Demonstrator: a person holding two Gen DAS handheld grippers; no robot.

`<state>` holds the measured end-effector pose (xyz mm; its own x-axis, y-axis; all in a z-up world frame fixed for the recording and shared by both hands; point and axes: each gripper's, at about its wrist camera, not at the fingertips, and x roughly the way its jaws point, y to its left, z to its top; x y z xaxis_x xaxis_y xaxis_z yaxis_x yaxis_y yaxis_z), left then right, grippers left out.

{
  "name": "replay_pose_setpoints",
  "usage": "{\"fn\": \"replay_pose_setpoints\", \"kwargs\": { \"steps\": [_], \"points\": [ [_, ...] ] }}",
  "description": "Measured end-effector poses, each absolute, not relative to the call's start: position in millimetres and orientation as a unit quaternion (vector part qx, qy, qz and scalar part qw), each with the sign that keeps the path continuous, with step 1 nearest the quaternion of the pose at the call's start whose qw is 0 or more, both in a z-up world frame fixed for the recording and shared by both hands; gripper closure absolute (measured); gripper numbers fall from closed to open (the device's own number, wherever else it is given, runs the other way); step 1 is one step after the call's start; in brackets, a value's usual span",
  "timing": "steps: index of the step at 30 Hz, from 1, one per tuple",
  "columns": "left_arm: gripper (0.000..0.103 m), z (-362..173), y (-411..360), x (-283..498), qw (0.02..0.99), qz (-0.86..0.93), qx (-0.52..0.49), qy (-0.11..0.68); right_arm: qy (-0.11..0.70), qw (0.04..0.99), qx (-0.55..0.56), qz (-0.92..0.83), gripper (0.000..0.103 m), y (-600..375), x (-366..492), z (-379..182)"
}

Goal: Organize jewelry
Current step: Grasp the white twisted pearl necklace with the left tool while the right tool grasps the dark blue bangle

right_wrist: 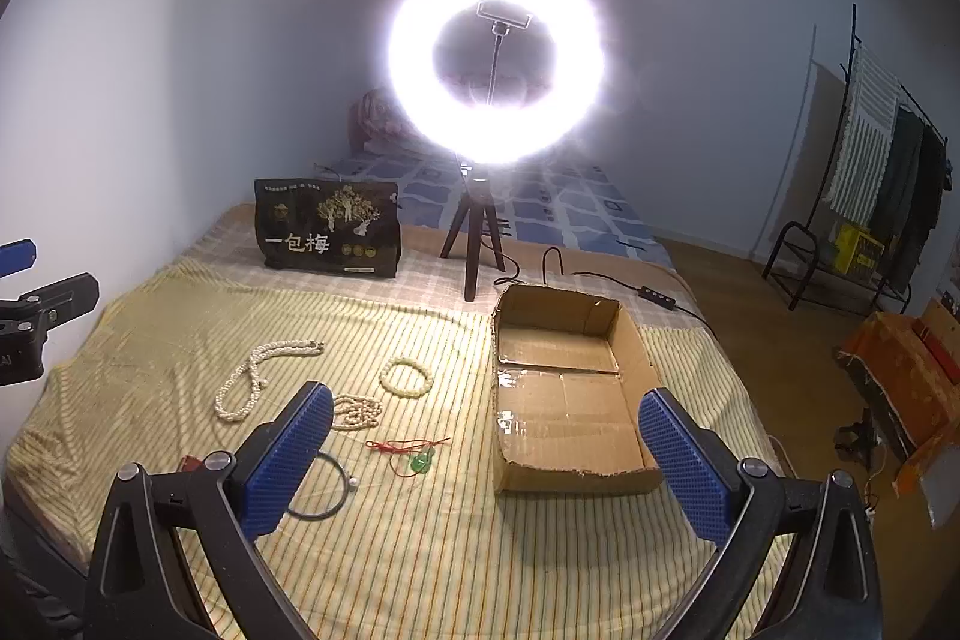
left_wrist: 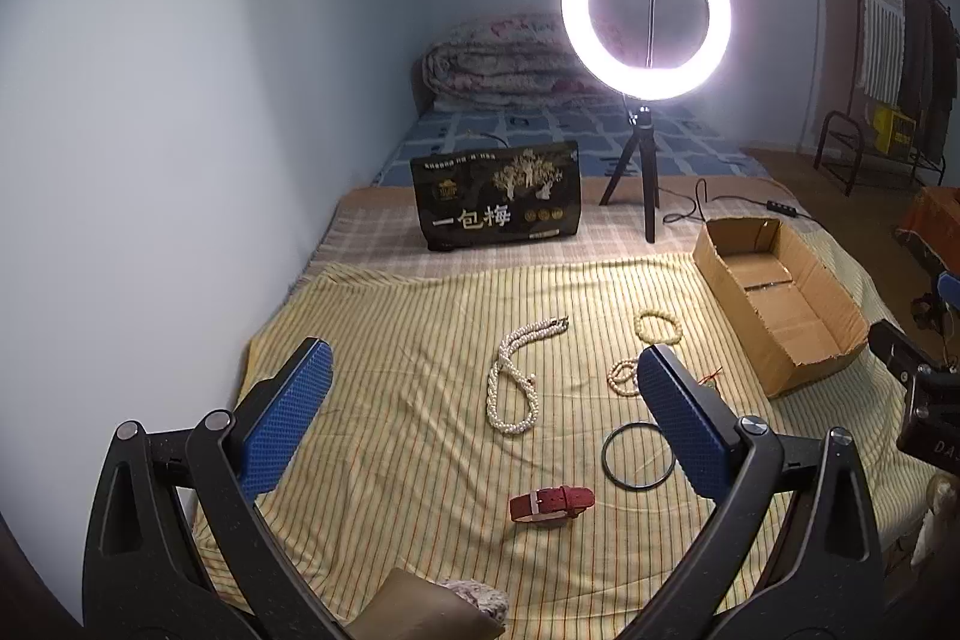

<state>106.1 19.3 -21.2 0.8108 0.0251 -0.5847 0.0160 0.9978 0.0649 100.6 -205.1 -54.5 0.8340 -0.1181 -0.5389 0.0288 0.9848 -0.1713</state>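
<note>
On the striped yellow cloth (left_wrist: 390, 340) lie a long pearl necklace (left_wrist: 516, 376) (right_wrist: 252, 376), a cream bead bracelet (left_wrist: 659, 327) (right_wrist: 407, 375), a smaller bead strand (left_wrist: 621, 379) (right_wrist: 357, 412), a black ring necklace (left_wrist: 630, 457) (right_wrist: 327, 490), a red watch strap (left_wrist: 552, 503) and a red cord with a green pendant (right_wrist: 417, 454). An open cardboard box (left_wrist: 780, 304) (right_wrist: 570, 394) sits to the right. My left gripper (left_wrist: 480, 394) is open above the cloth. My right gripper (right_wrist: 486, 436) is open, hovering near the box's front edge. Both are empty.
A bright ring light on a tripod (left_wrist: 647, 10) (right_wrist: 495, 64) stands behind the cloth, its cable (right_wrist: 600, 274) trailing right. A black printed bag (left_wrist: 497, 196) (right_wrist: 329, 229) stands at the back left. A folded quilt (left_wrist: 498, 61) lies farther back; a clothes rack (right_wrist: 870, 196) stands right.
</note>
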Motion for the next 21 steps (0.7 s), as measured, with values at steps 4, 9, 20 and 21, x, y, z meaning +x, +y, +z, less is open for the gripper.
{"fn": "replay_pose_setpoints", "kwargs": {
  "steps": [4,9,20,21],
  "points": [
    [0.0,-32,26,125,0.939,-0.011,0.021,0.343,0.304,0.949,-0.081,-0.03,0.0,-206,118,-65],
    [0.0,-50,37,148,0.928,-0.02,0.018,0.372,0.316,0.945,-0.086,0.008,0.0,-205,134,-89],
    [0.051,-114,79,205,0.871,-0.026,-0.068,0.486,0.462,0.878,-0.046,0.115,0.016,-197,179,-154],
    [0.053,-120,80,208,0.865,-0.03,-0.073,0.496,0.478,0.869,-0.033,0.123,0.018,-198,185,-161]
  ]
}}
